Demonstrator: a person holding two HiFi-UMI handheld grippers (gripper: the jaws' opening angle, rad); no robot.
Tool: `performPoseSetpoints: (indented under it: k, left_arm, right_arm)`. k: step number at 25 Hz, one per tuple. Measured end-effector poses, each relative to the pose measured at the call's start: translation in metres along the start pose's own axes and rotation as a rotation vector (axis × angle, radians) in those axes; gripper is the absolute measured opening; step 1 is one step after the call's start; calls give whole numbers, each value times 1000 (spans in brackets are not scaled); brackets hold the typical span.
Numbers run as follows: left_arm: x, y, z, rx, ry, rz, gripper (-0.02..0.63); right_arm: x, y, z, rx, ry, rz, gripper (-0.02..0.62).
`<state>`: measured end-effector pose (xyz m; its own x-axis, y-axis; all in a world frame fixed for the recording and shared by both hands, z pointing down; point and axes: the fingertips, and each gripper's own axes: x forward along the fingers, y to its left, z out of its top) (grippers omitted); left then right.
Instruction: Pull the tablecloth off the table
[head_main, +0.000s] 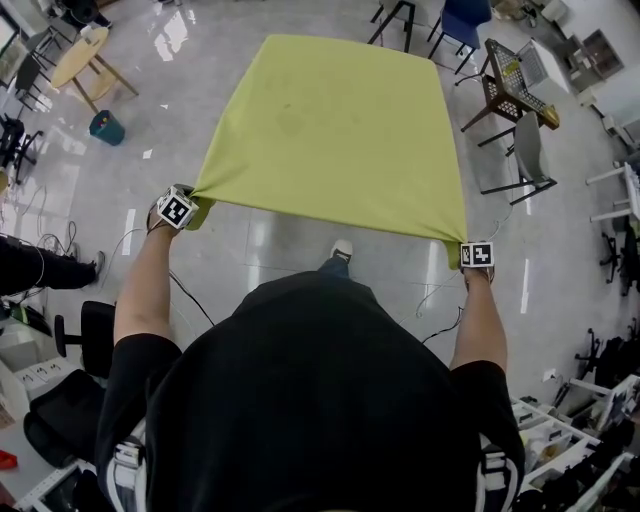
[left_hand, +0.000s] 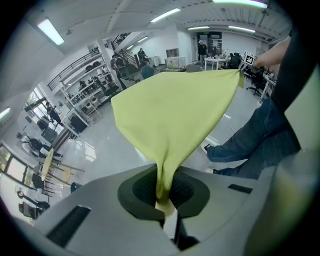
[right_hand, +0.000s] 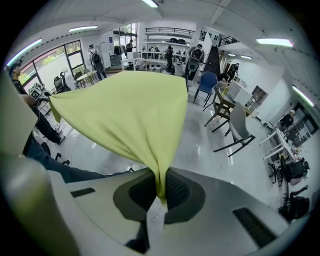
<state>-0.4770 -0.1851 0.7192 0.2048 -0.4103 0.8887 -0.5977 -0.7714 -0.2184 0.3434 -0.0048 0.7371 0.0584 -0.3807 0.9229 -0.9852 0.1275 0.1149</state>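
Arms (head_main: 141, 290) outstretched, fingers (left_hand: 142, 190) pinching tablecloth (head_main: 340, 130) corners

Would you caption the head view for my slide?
The left gripper and right gripper clamp the lime tablecloth by its near corners.

Near corners of the tablecloth (head_main: 335, 130) lost inside left tongs (left_hand: 164, 197) and right tongs (right_hand: 160, 195); anything beneath it unseen.

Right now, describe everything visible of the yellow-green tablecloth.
The tablecloth is a plain yellow-green sheet of thin, woven-looking fabric. It is spread nearly flat and taut in front of the person. Its two near corners bunch into narrow folds, one pinched in the shut jaws of the left gripper, the other in those of the right gripper. No table shows beneath it; what supports the far edge cannot be told.
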Motion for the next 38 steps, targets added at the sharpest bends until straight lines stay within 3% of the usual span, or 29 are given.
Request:
performPoseSetpoints:
  k: [15,27,38]
  left_arm:
    - [-22,-80,-31,-32,40,-8,25]
    - [-68,-168,-74,-66,76,38,24]
    - [-102,-212,-114,-95,69,68,24]
  right_arm:
    - [-8,-6,-87,15,35,41,21]
    - [-33,-5,-188,4,64,90,21]
    - [-60,7,-229,-15,20,91,21]
